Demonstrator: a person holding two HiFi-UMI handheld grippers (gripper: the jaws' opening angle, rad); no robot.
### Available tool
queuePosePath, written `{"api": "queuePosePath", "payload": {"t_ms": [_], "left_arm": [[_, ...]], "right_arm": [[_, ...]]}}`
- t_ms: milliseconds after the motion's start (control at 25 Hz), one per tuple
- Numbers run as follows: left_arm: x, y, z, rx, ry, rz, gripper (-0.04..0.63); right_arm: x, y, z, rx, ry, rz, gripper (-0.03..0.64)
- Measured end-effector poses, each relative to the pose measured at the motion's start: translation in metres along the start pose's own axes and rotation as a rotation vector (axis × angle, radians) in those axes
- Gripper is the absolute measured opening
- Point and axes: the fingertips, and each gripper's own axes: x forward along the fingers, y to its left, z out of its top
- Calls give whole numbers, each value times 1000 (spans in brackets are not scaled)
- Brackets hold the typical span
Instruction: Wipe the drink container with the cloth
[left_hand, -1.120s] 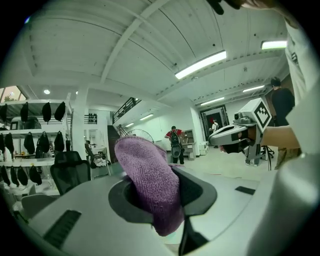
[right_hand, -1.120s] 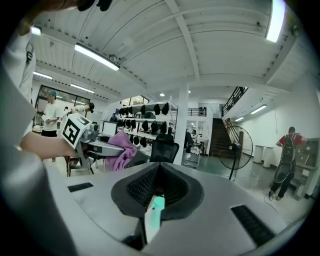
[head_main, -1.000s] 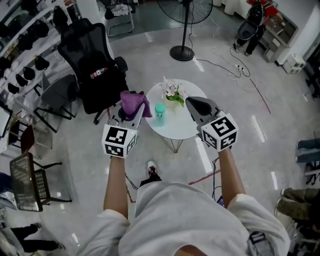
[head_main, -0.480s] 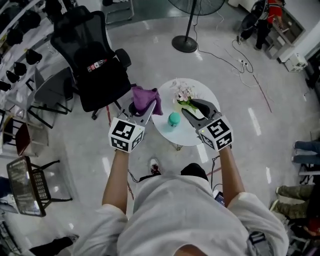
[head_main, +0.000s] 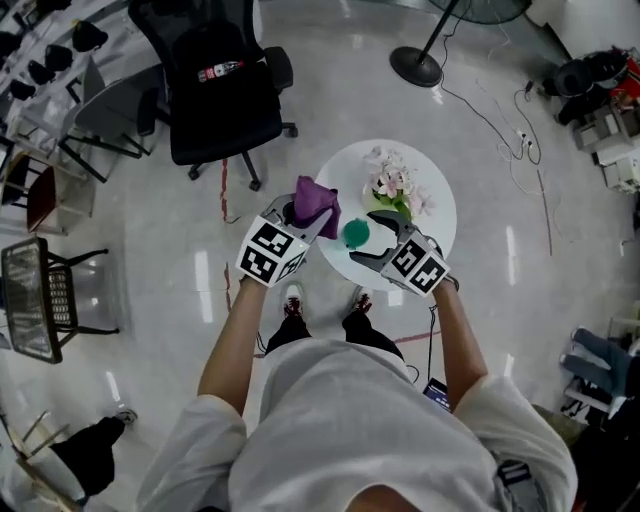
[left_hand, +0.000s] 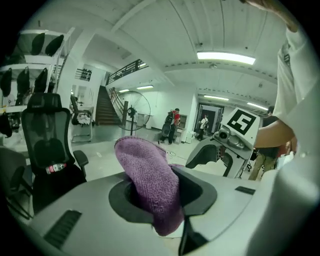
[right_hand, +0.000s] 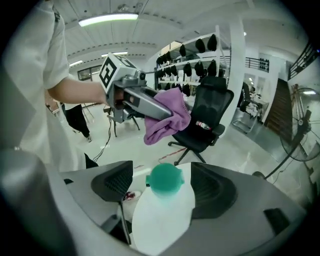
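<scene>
Left gripper (head_main: 298, 215): fingers pinching purple cloth (left_hand: 150, 182), which is held over near edge of round white surface (head_main: 440, 215). Right gripper (right_hand: 162, 185): fingers opening, drink container (right_hand: 161, 215) between them (green cap up), pads not pressing it. Flowers (head_main: 395, 185) beside container.

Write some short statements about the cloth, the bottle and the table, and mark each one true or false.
1. The left gripper is shut on the purple cloth. True.
2. The bottle has a red cap. False: its cap is green.
3. The bottle is between the right gripper's jaws. True; they are opening and not pressing on it.
4. The purple cloth lies flat on the table. False: it hangs in the left gripper.
5. Flowers stand on the round white table. True.
</scene>
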Motion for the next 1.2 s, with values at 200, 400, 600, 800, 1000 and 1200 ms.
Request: {"api": "queuePosePath", "payload": {"t_ms": [200, 400, 600, 800, 1000, 1200], "left_arm": [[28, -2, -32, -64, 53, -10, 118], [58, -8, -53, -89, 102, -73, 118], [77, -12, -68, -91, 135, -126, 117], [89, -4, -91, -81, 198, -159, 118], [110, 1, -121, -113, 243, -202, 118], [136, 4, -156, -68, 311, -238, 118]], "right_arm": [[27, -9, -27, -42, 62, 49, 364], [45, -10, -38, -71, 67, 92, 331], [50, -11, -36, -36, 45, 87, 330], [53, -14, -38, 11, 43, 59, 330], [52, -17, -38, 73, 54, 11, 329], [51, -21, -40, 144, 56, -53, 330]]}}
